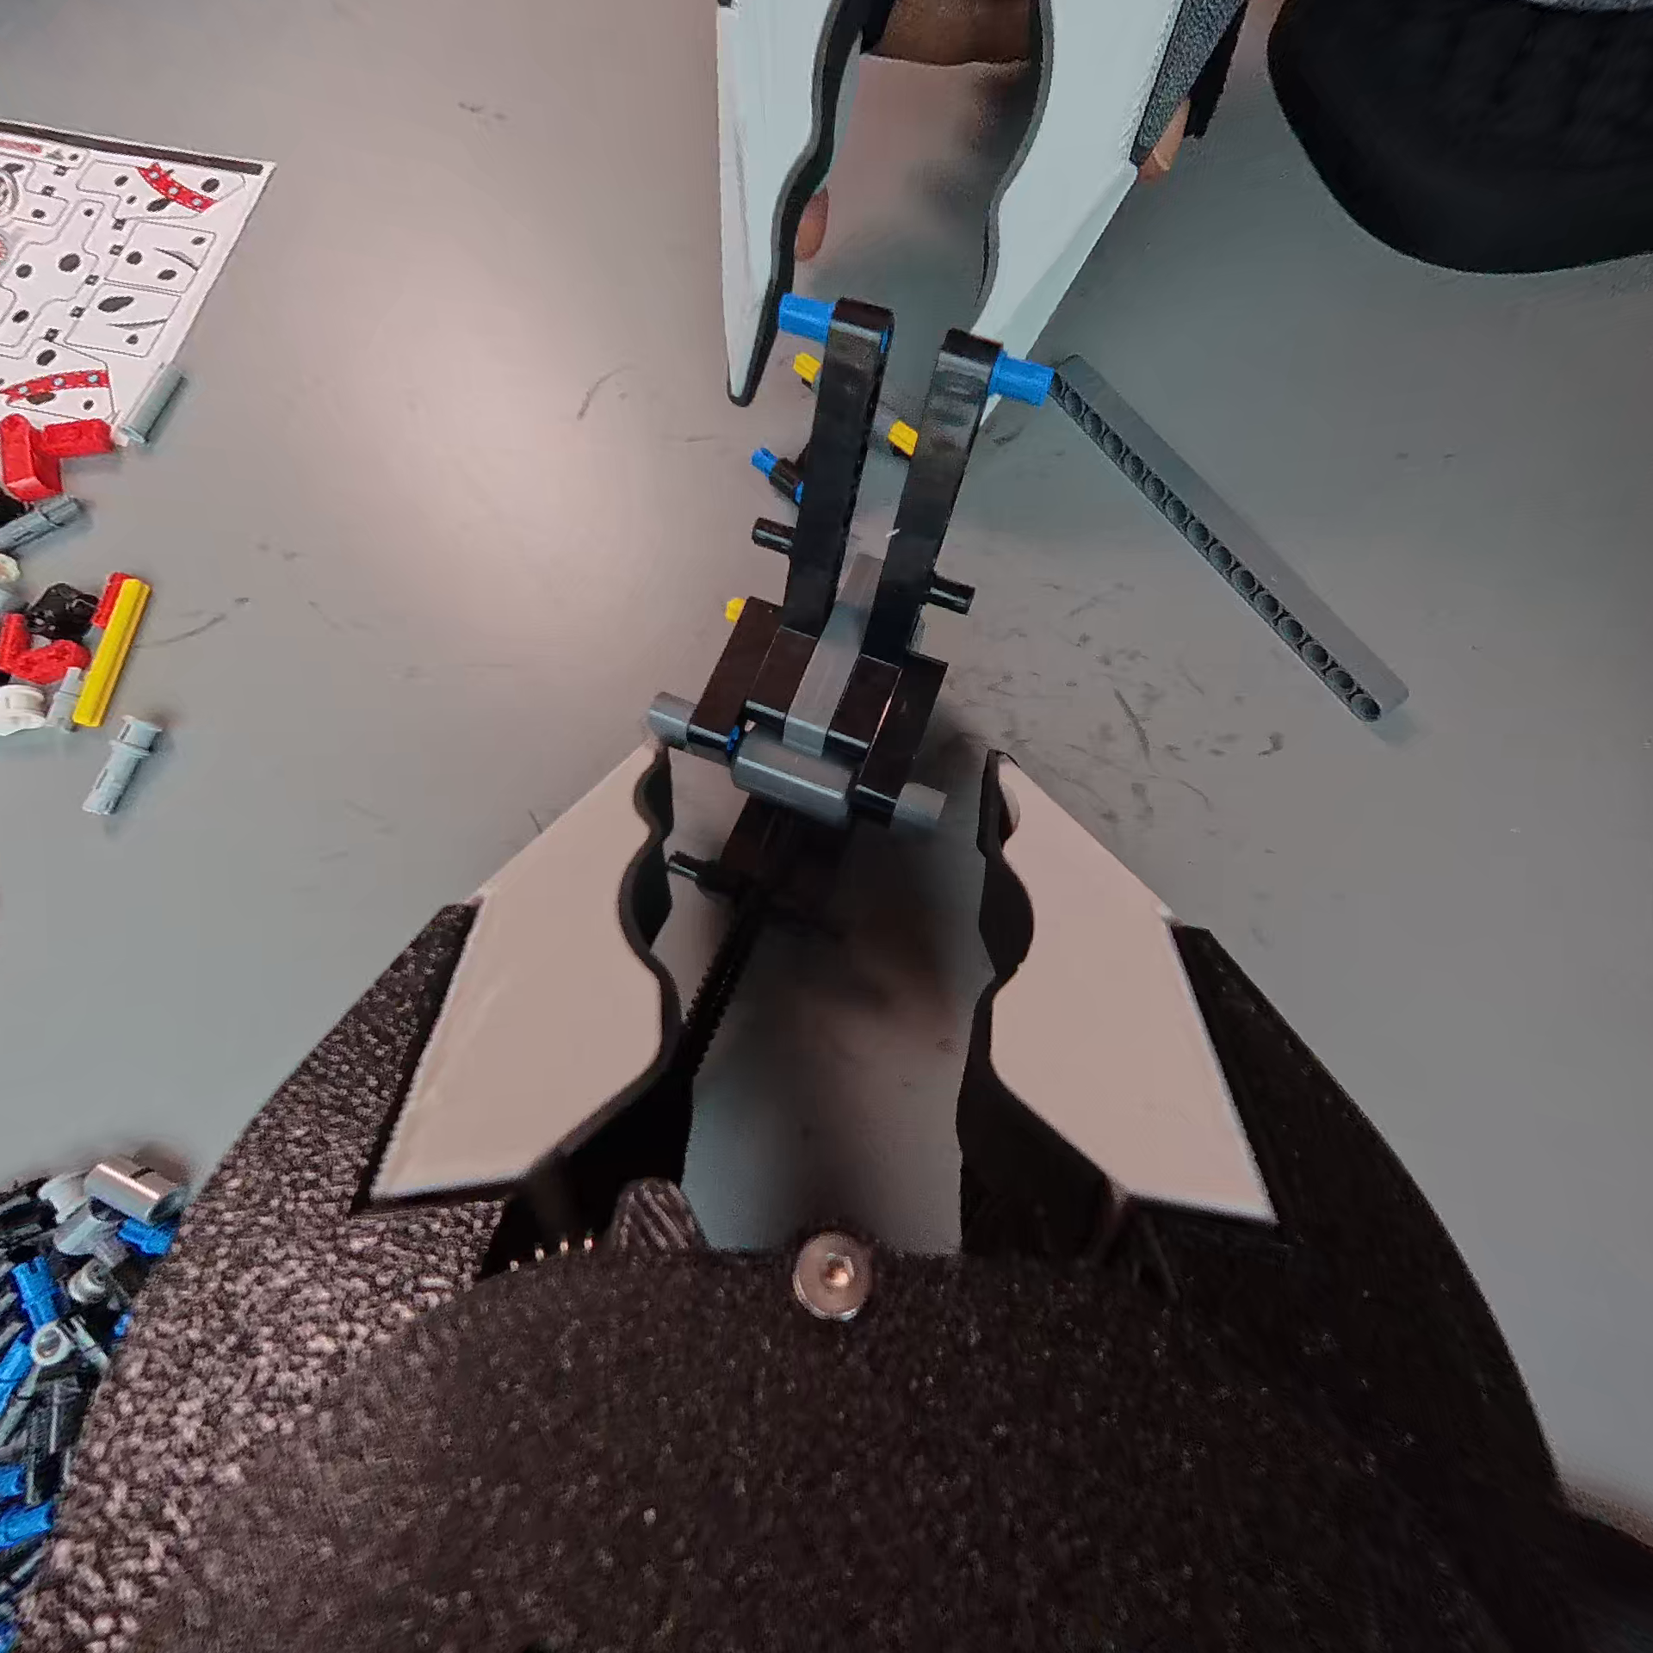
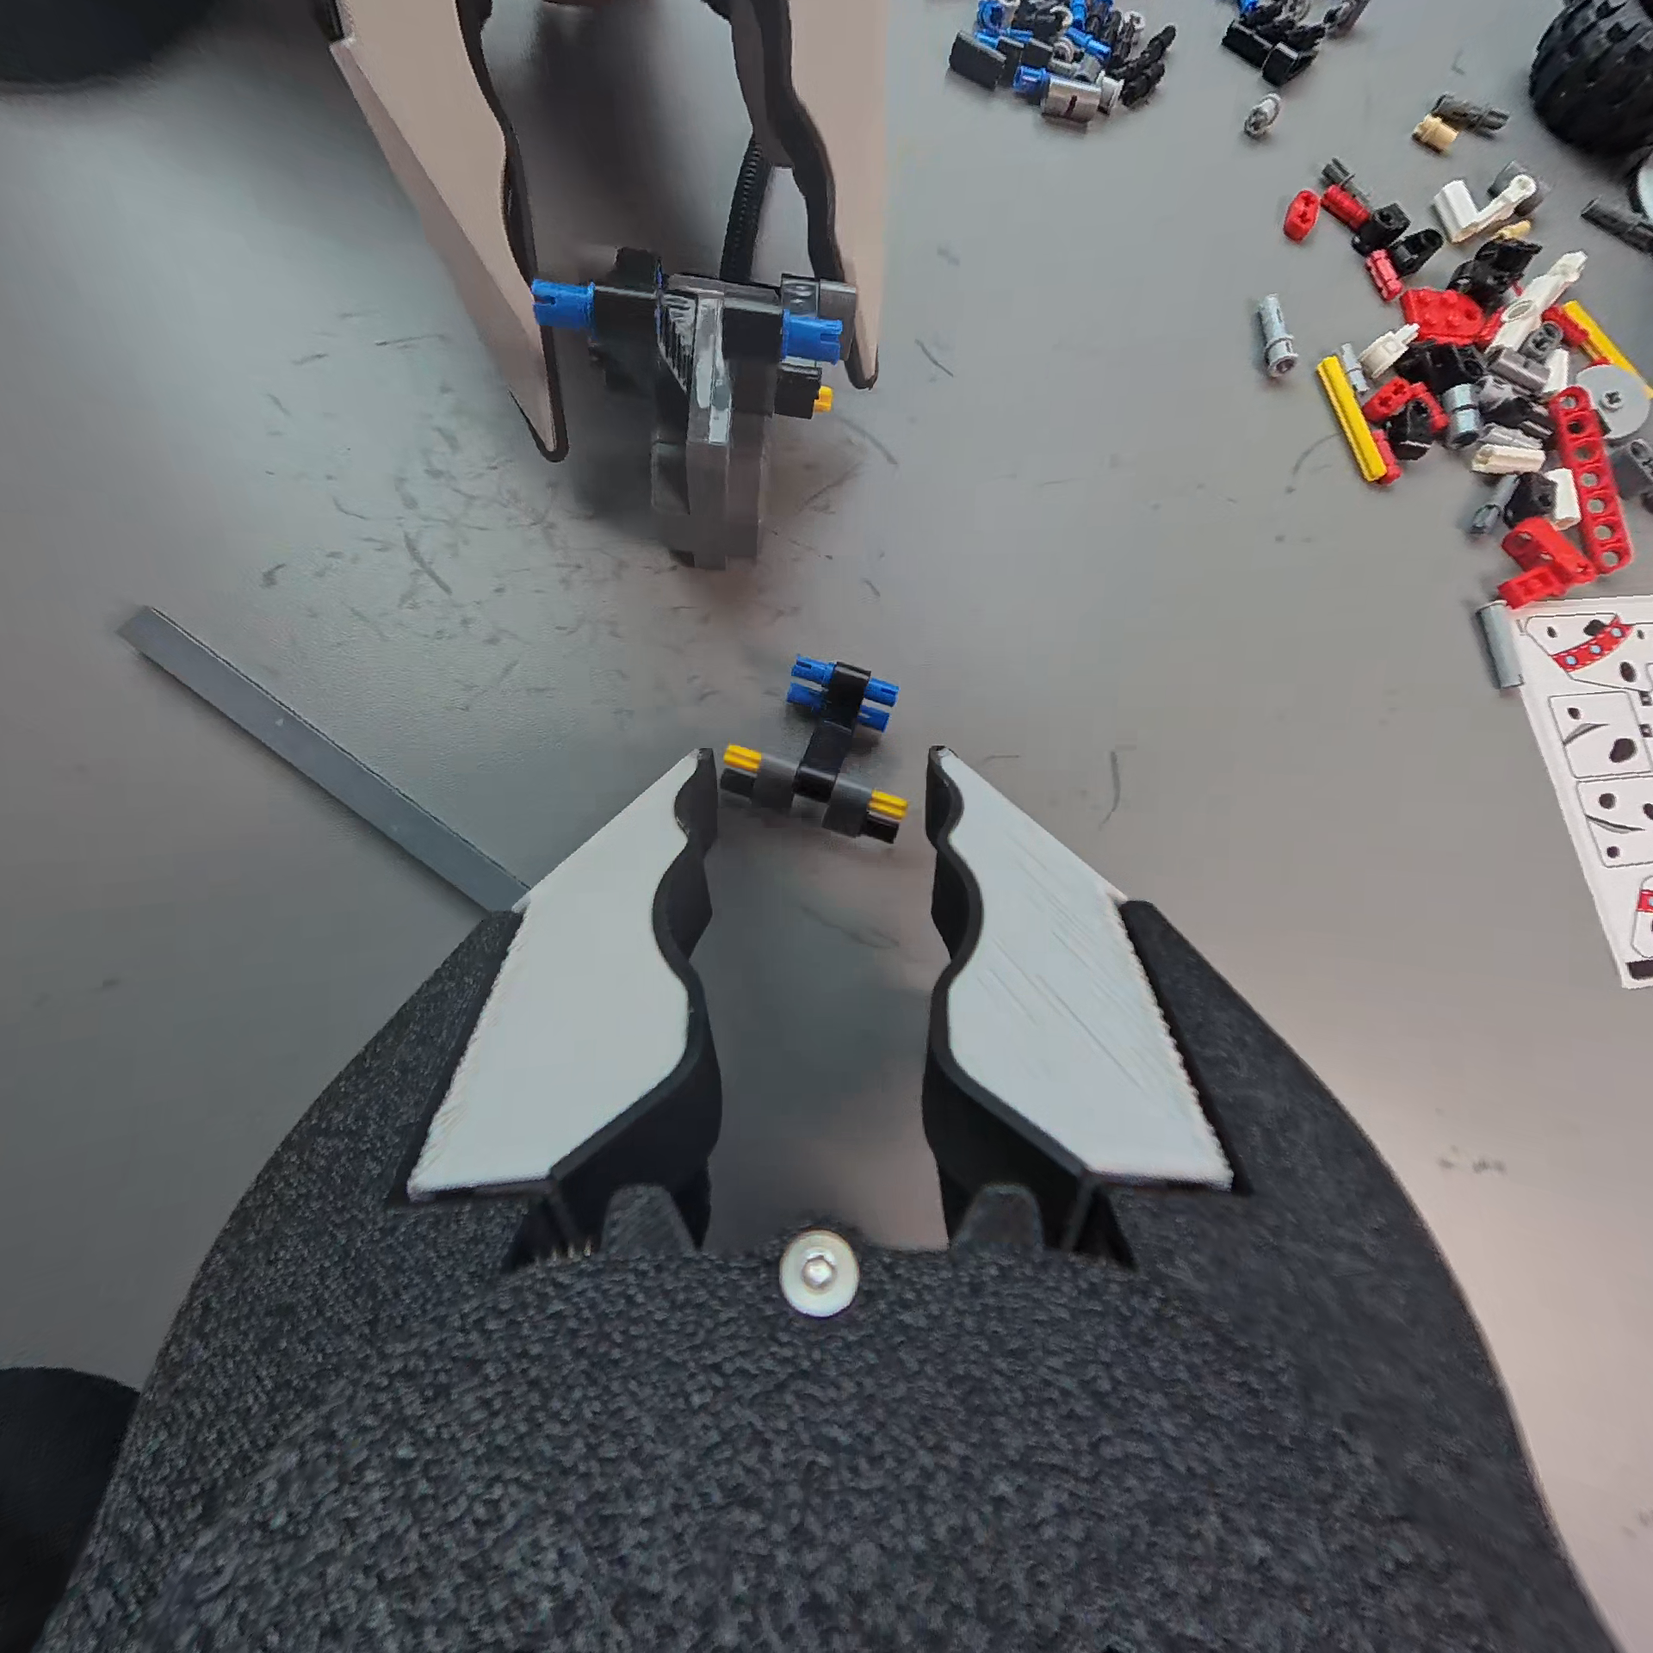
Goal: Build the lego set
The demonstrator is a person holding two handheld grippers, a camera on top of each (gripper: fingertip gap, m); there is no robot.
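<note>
A black and grey lego assembly (image 1: 832, 626) with blue pins sits tilted between the fingers of my left gripper (image 1: 823, 760), which is shut on its near end with the jaws wide apart. It also shows in the right wrist view (image 2: 707, 420), low over the grey table. A small sub-assembly (image 2: 836, 707), black with blue pins and a yellow-ended axle, lies on the table. My right gripper (image 2: 823, 769) is open and empty, one tip on each side of its near end. The right gripper's white fingers (image 1: 742, 224) show beyond the assembly.
A long grey beam (image 2: 313, 760) lies flat to my right gripper's left; it also shows in the left wrist view (image 1: 1225, 546). A heap of red, black, white and yellow parts (image 2: 1503, 376), a sticker sheet (image 2: 1601, 787), a blue-black parts pile (image 2: 1055, 54) and a tyre (image 2: 1601, 72) lie right.
</note>
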